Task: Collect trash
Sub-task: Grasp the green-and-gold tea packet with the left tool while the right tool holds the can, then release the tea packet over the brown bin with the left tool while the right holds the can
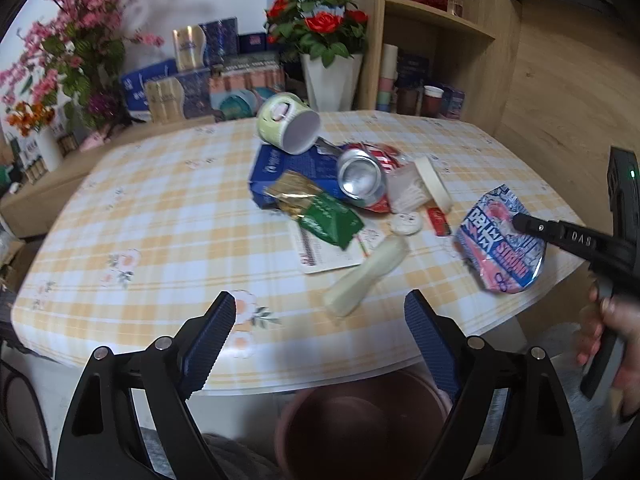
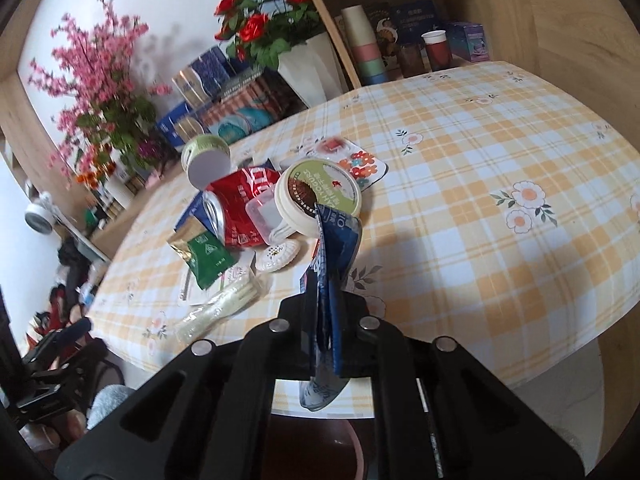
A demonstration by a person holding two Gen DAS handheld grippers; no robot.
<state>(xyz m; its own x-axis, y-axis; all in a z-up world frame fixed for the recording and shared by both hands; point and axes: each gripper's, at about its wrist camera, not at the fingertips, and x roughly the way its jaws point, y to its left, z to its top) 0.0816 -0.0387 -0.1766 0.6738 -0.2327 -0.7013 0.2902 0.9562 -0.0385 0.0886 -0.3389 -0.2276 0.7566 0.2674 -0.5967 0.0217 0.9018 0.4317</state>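
Trash lies heaped mid-table: a crushed red can (image 1: 362, 176), a green and gold packet (image 1: 320, 212), a pale plastic bottle (image 1: 366, 276), a tipped green paper cup (image 1: 288, 122) and a blue carton (image 1: 280, 168). My left gripper (image 1: 320, 322) hovers open over the table's near edge, nothing between its blue pads (image 1: 212, 340). My right gripper (image 1: 520, 222) is shut on a blue and pink foil lid (image 1: 498, 258) at the table's right edge. In the right wrist view the lid (image 2: 338, 248) stands edge-on between the shut right gripper (image 2: 324, 304) fingers.
A brown round bin (image 1: 360, 416) sits on the floor under the near table edge, also seen as the bin (image 2: 356, 440) below the right gripper. Vases of flowers (image 1: 320, 28), boxes and a wooden shelf (image 1: 436, 16) stand behind the table. A yoghurt tub (image 2: 320, 192) rests by the can.
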